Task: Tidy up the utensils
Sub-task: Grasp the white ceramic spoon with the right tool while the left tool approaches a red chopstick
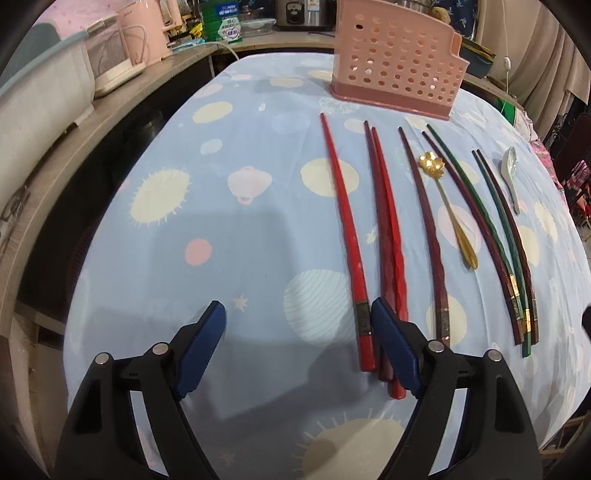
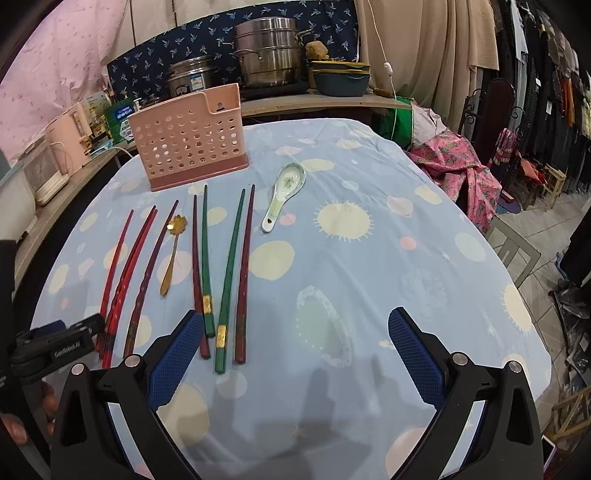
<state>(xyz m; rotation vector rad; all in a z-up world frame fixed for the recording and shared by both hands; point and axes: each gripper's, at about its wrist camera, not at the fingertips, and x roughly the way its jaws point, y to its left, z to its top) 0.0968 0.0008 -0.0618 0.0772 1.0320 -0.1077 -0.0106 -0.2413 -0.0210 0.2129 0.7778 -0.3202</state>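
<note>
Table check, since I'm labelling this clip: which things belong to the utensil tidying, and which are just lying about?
Job:
chopsticks
gold spoon
white ceramic spoon
pink holder

Lying about:
steel pots
pink cloth
pink appliance

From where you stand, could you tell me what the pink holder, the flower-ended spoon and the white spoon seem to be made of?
Pink holder: likely moulded plastic, matte, punched with round holes.
Flower-ended spoon: probably metal, gold-coloured and shiny.
White spoon: apparently glazed ceramic, glossy with a painted bowl.

Left tool and right tool, jaws apart, empty.
</note>
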